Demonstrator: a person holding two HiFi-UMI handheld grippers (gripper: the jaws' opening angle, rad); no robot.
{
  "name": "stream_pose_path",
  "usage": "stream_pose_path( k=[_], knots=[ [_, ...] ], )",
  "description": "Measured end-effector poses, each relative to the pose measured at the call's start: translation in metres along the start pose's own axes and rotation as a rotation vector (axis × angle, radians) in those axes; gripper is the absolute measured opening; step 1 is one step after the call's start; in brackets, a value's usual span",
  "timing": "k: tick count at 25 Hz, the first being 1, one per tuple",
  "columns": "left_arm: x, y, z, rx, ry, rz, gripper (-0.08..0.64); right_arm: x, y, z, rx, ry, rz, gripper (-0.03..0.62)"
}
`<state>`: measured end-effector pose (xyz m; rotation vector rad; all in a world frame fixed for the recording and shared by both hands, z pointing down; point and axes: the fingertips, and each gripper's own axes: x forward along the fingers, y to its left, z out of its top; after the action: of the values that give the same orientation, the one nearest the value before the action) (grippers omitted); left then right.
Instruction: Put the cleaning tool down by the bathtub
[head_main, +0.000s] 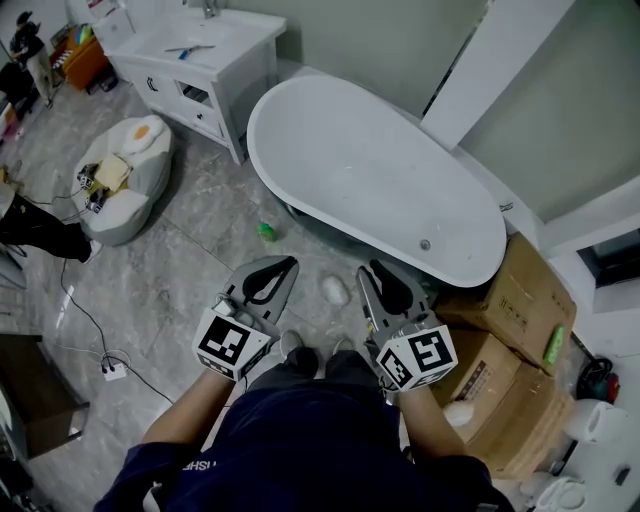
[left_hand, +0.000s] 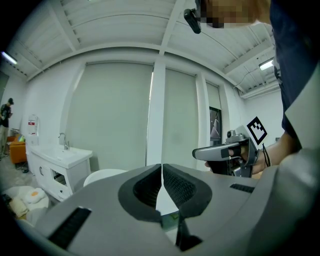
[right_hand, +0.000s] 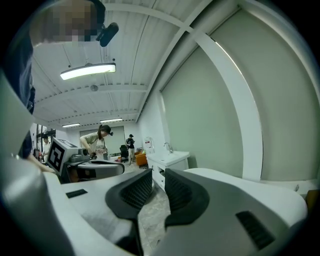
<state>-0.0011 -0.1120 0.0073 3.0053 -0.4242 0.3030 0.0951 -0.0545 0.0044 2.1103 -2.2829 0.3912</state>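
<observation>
The white freestanding bathtub (head_main: 370, 170) fills the middle of the head view. On the grey floor beside it lie a small white rounded thing (head_main: 335, 290) and a small green thing (head_main: 267, 232); I cannot tell which is the cleaning tool. My left gripper (head_main: 292, 263) hangs above the floor left of the white thing. Its jaws are shut tip to tip on nothing (left_hand: 161, 167). My right gripper (head_main: 372, 270) hovers right of the white thing, near the tub's end. Its jaws stand a narrow gap apart and empty (right_hand: 158, 175). Both point roughly level toward the tub (left_hand: 100, 176).
A white vanity with a sink (head_main: 200, 60) stands left of the tub. A cushion with an egg print (head_main: 125, 175) lies on the floor at left. Cardboard boxes (head_main: 510, 330) are stacked at right. A cable and power strip (head_main: 113, 370) lie near my feet. People (right_hand: 97, 142) stand far back.
</observation>
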Motion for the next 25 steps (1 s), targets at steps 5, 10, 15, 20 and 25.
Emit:
stream_pose_path(
  k=[5,10,15,20,25],
  knots=[
    [0.003,-0.002,0.009,0.001,-0.017,0.004,0.037,0.000,0.001,0.012,-0.017,-0.022,0.018,0.062],
    [0.014,-0.009,0.020,0.006,-0.027,0.016,0.037,-0.001,-0.008,0.021,-0.025,-0.037,0.044,0.038],
    [0.023,-0.015,0.028,0.009,-0.031,0.027,0.037,-0.003,-0.018,0.028,-0.029,-0.047,0.068,0.025],
    [0.032,-0.016,0.033,0.006,-0.034,0.044,0.037,-0.002,-0.028,0.036,-0.028,-0.061,0.089,0.011],
    [0.038,-0.019,0.036,0.007,-0.034,0.050,0.037,-0.001,-0.030,0.040,-0.037,-0.067,0.116,0.005]
  ],
)
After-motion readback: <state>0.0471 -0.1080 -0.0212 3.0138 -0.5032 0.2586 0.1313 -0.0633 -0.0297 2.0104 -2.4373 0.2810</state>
